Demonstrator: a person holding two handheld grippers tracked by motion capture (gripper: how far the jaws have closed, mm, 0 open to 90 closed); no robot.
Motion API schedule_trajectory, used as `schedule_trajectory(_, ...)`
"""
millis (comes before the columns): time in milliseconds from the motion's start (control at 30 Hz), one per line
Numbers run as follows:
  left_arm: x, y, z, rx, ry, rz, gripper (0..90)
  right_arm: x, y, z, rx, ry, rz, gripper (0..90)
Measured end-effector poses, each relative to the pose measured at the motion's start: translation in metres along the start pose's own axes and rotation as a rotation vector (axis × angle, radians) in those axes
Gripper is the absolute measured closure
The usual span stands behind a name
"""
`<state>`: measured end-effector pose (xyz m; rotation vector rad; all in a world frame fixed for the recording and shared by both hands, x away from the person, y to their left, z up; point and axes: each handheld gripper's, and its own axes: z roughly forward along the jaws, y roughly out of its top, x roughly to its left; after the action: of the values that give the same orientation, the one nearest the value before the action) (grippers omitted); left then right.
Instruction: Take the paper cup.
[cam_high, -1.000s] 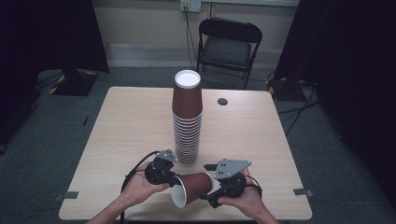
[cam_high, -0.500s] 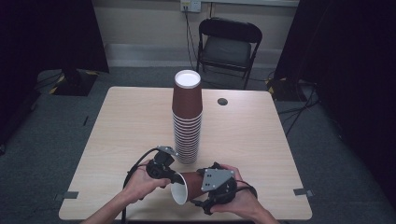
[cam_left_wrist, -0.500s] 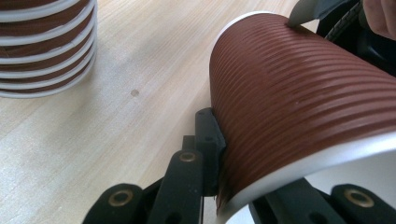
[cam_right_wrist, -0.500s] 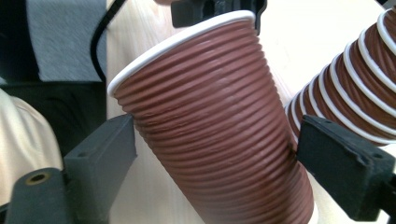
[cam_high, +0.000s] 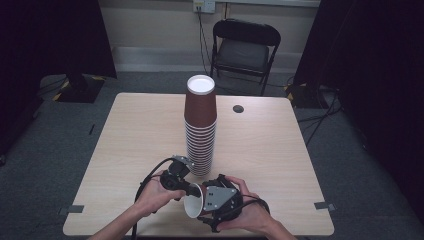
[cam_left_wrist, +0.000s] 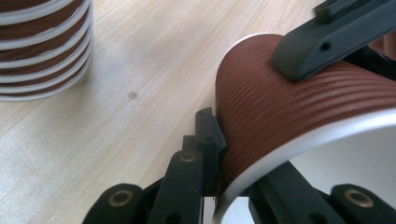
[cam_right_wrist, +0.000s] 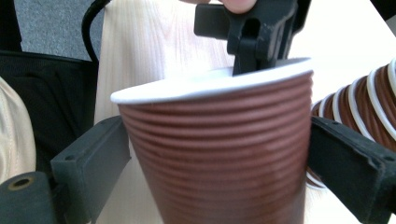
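A brown ribbed paper cup (cam_high: 194, 205) lies on its side near the table's front edge, its white mouth facing the person. My left gripper (cam_high: 186, 188) is shut on the cup's rim, with one finger (cam_left_wrist: 207, 136) outside the wall and the other inside the cup (cam_left_wrist: 299, 107). My right gripper (cam_high: 204, 199) comes from the right and straddles the cup (cam_right_wrist: 219, 154). Its jaws have just been opening and now stand wide on either side, close to the walls. One of its fingers (cam_left_wrist: 322, 44) lies along the cup's side.
A tall stack of the same cups (cam_high: 200, 127) stands upside down mid-table, just behind the hands. A small dark disc (cam_high: 238, 108) lies at the far right of the wooden table (cam_high: 130, 135). A black folding chair (cam_high: 245, 47) stands beyond the table.
My right gripper has slid left along the cup toward its rim, and its jaws have spread wider. The left gripper has kept its hold and barely moved.
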<state>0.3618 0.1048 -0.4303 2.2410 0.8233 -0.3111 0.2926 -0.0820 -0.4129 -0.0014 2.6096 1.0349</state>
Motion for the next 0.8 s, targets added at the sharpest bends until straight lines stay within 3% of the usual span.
schedule_trajectory(67, -0.001, 0.002, -0.001, 0.001, 0.003, -0.006, 85.3, 0.001, 0.001, 0.002, -0.003, 0.001, 0.000, 6.8)
schedule_trajectory(167, -0.002, 0.003, -0.001, -0.008, -0.014, -0.012, 86.5, 0.001, 0.001, 0.005, 0.009, -0.032, -0.015, 6.3)
schedule_trajectory(333, -0.002, 0.004, 0.001, -0.016, -0.013, -0.035, 86.2, -0.002, 0.002, 0.010, 0.003, -0.016, -0.015, 6.3)
schedule_trajectory(400, -0.003, 0.005, 0.001, -0.016, -0.027, -0.024, 86.2, -0.001, 0.002, 0.012, 0.005, -0.021, -0.012, 6.3)
schedule_trajectory(500, -0.006, 0.008, 0.001, -0.017, -0.011, 0.007, 86.2, -0.001, 0.003, 0.016, 0.015, -0.013, -0.007, 6.4)
schedule_trajectory(567, -0.008, 0.009, 0.001, -0.032, -0.015, -0.002, 86.7, -0.001, 0.004, 0.019, 0.013, -0.039, -0.009, 6.4)
schedule_trajectory(800, -0.008, 0.007, 0.000, -0.057, -0.028, -0.006, 86.5, -0.003, 0.005, 0.017, 0.004, -0.039, 0.007, 7.3)
